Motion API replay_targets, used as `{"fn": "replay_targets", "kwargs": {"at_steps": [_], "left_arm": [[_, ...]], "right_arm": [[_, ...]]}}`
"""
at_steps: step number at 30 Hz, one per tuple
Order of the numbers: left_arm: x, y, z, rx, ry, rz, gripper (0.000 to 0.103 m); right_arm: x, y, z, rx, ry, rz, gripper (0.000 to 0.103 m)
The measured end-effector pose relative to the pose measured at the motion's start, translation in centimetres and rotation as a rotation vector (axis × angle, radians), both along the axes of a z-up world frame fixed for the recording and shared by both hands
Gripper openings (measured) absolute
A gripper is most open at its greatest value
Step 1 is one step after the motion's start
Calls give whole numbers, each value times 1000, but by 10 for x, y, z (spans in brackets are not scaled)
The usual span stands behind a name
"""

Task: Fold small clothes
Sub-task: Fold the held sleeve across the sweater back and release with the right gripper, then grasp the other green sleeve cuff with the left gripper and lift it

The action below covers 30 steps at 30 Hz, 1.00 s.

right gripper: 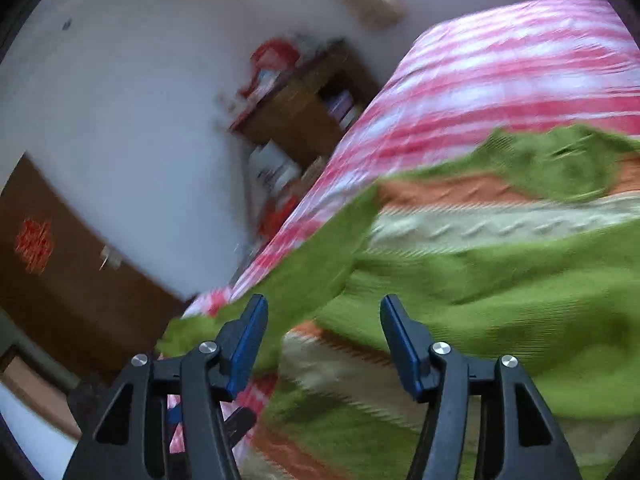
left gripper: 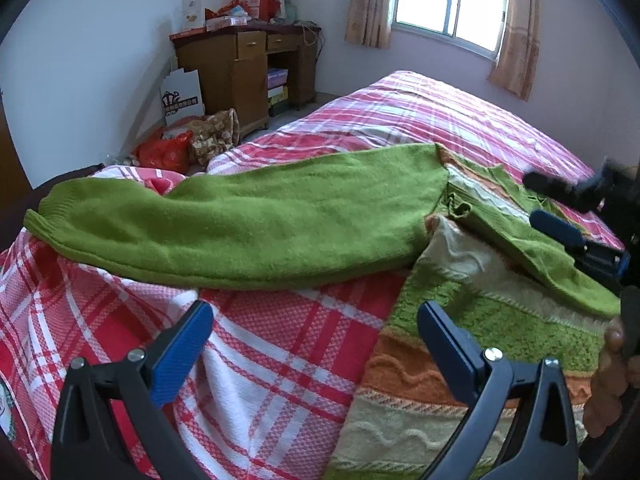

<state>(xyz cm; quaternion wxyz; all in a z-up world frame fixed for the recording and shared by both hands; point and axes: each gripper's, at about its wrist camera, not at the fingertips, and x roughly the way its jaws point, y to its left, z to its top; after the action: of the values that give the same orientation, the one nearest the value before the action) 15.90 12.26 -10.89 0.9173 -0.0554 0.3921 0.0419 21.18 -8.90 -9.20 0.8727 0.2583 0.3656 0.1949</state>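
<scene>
A small knitted sweater (left gripper: pixel 460 344) with green, orange and cream stripes lies on the bed. Its plain green left sleeve (left gripper: pixel 240 224) stretches out flat to the left. The other green sleeve (left gripper: pixel 560 264) is folded across the body at the right. My left gripper (left gripper: pixel 316 320) is open and empty, low over the bedspread just left of the sweater's side edge. My right gripper (right gripper: pixel 324 320) is open and empty over the sweater's green body (right gripper: pixel 500 280); it also shows in the left wrist view (left gripper: pixel 560 208) at the far right. The right wrist view is motion-blurred.
The bed has a red, pink and white plaid cover (left gripper: pixel 280 360). A wooden desk (left gripper: pixel 248 68) with clutter stands by the far wall, with bags (left gripper: pixel 168 152) on the floor beside it. A curtained window (left gripper: pixel 452 0) is behind the bed. A brown door (right gripper: pixel 60 260) is at the left.
</scene>
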Motion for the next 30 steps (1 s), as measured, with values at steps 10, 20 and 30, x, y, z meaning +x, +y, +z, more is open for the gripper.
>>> {"fn": "replay_targets", "kwargs": {"at_steps": [10,20,30], "left_arm": [[-4,-6,6,93,32,35,103],[-7,51,20,140,30,208,103],[-19,191,23,-193,-106,578,102]], "right_arm": [[16,32,-35,-145,87,43,25],[-68,-30,25,-357,-65,-133,26],[-125,-79,22,-323,-38,-288,57]]}}
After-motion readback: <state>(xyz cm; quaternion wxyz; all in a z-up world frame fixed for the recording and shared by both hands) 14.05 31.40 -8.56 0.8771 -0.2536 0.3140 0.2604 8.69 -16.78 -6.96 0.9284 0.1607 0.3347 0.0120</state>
